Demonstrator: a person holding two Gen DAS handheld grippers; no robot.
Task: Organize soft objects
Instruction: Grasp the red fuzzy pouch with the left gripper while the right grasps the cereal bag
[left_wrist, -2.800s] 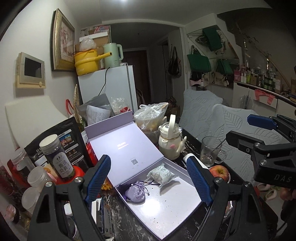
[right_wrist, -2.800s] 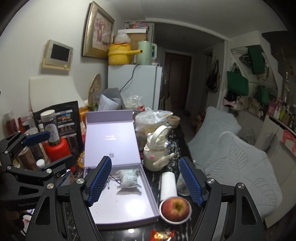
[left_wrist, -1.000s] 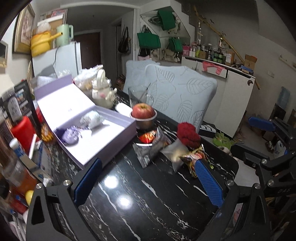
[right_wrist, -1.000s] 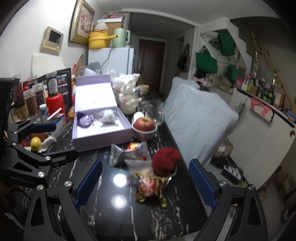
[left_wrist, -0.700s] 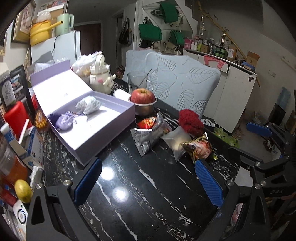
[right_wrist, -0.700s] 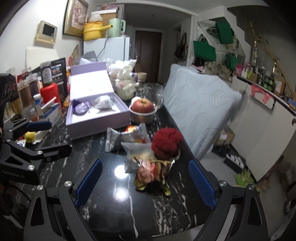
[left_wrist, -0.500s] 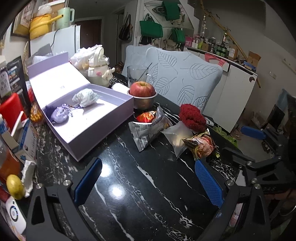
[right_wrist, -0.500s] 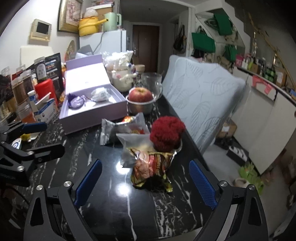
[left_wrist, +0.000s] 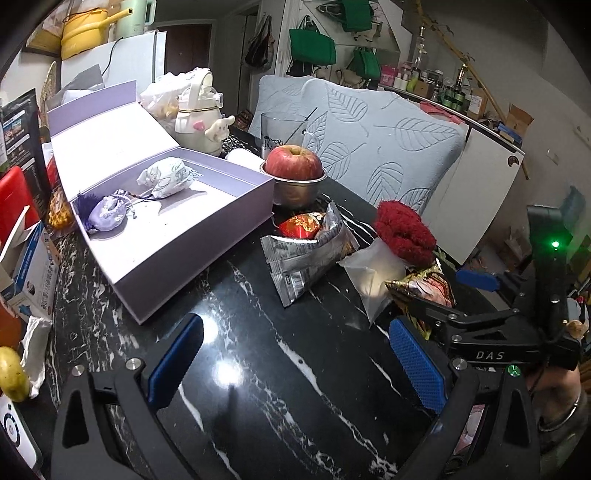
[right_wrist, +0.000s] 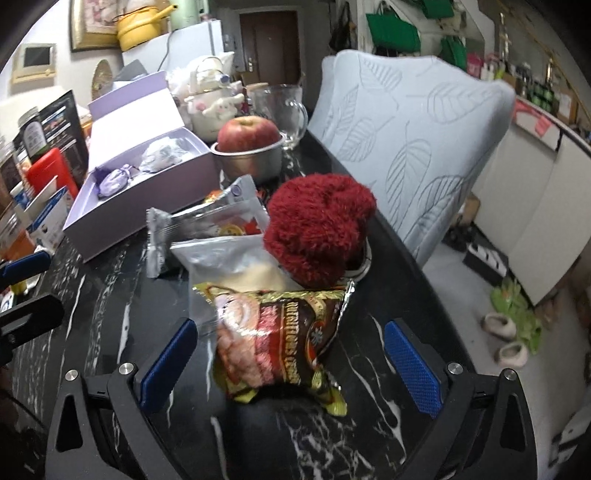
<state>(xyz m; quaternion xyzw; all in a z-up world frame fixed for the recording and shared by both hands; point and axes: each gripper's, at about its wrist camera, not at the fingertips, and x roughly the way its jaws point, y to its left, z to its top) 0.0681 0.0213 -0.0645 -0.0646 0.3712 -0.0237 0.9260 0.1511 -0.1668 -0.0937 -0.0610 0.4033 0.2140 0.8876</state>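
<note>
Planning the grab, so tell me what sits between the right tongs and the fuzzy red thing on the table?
In the right wrist view, a shiny snack packet lies between the opening right tongs and the fuzzy red thing.

black marble table — lilac box, snack packets

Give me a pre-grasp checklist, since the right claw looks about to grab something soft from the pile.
1. Right claw jaws wide: ok, opening, snack bag between them, pads not pressing.
2. Red fuzzy ball reachable: ok, just behind the bag.
3. Lavender box open with room: ok, two sachets inside.
4. Left claw out of the way: ok, open over bare tabletop.
5. Apple bowl clear of path: cannot tell.
</note>
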